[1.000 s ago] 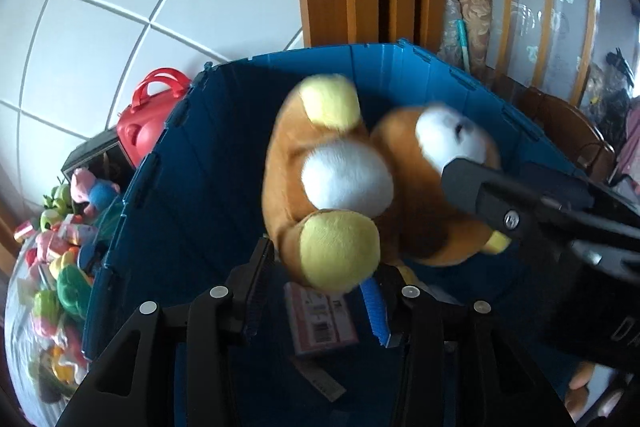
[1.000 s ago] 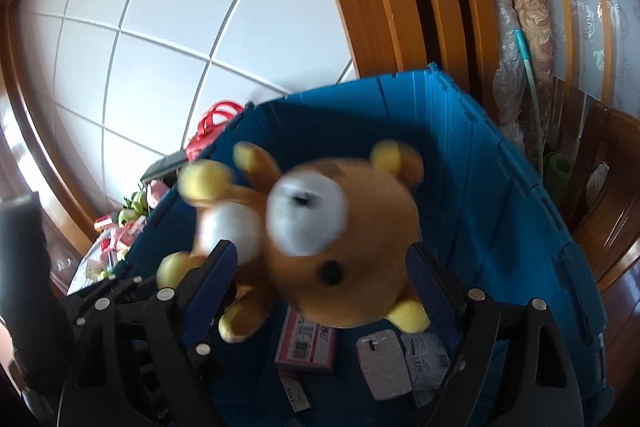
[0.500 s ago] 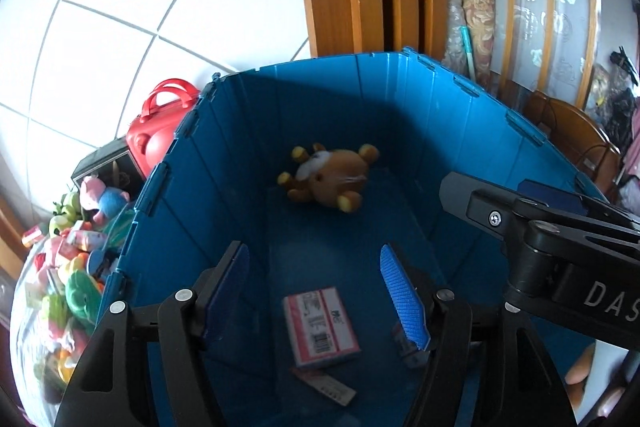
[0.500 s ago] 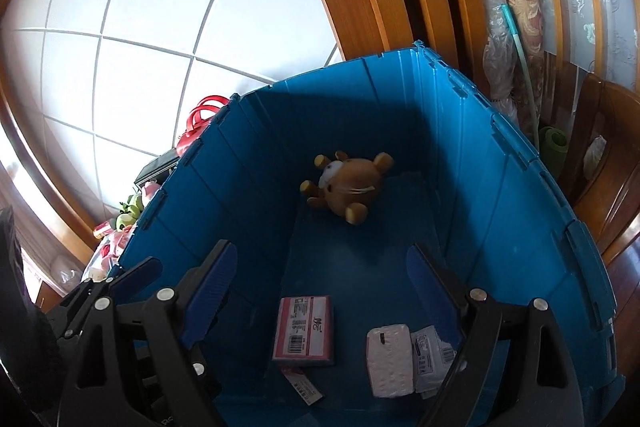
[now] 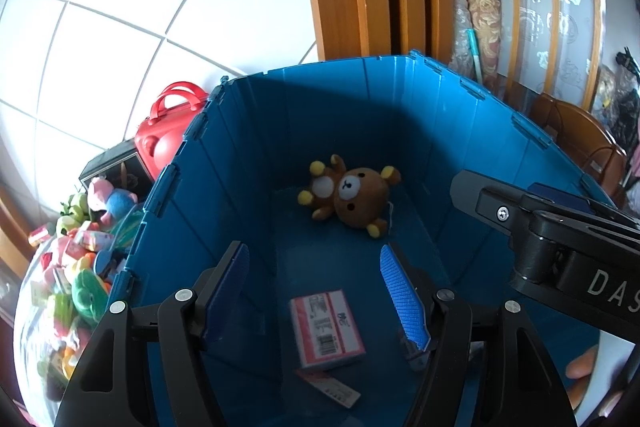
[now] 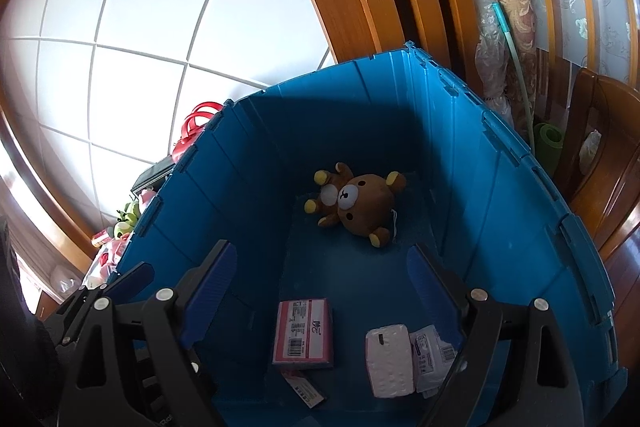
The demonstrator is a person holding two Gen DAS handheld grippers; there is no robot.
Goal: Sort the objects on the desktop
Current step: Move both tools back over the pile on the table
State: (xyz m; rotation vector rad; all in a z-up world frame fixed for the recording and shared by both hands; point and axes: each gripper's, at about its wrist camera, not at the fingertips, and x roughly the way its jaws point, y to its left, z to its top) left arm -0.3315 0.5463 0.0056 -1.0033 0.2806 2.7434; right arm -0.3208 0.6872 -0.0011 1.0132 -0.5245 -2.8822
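Your left hand-held gripper (image 5: pixel 316 297) and right hand-held gripper (image 6: pixel 320 291) both hang released over the crate (image 6: pixel 500 187). The teddy bear (image 6: pixel 358 205) lies at its far end; lift both grippers clear of the walls.

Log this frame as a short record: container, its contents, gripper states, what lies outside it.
container: blue bin, open top
plush: brown bear lying on the floor at the far end
near end: pink box, white packet
left gripper: open, empty
right gripper: open, empty
outside: toy pile, red case beside the bin
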